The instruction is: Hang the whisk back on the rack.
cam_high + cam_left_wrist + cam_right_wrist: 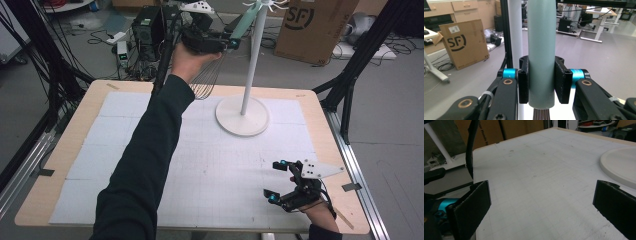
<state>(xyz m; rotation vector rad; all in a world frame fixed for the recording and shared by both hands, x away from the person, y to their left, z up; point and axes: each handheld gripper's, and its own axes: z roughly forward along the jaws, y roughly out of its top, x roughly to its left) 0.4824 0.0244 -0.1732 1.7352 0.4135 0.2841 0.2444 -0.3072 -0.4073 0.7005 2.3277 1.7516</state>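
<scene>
Overhead, we see the left gripper (227, 42) lifting a whisk (239, 27) by its pale green handle beside the white stand (252, 65), wires dangling over the table (75, 150). Along the left gripper's jaws, both pads clamp that handle (541, 50). The right gripper (541, 202) hovers spread apart, holding nothing. Our worry: the handle could knock the pole and miss a hook.

The high view is looking forward and down from above the person's side, taking in the whole surface (300, 150) and the white stand (243, 115). The left claw (541, 83) camera is riding raised, facing level past the stand's pole (515, 30). The right claw (541, 205) camera is sitting low, looking closely across the surface toward the stand's base (621, 165), shared with the high view.
</scene>
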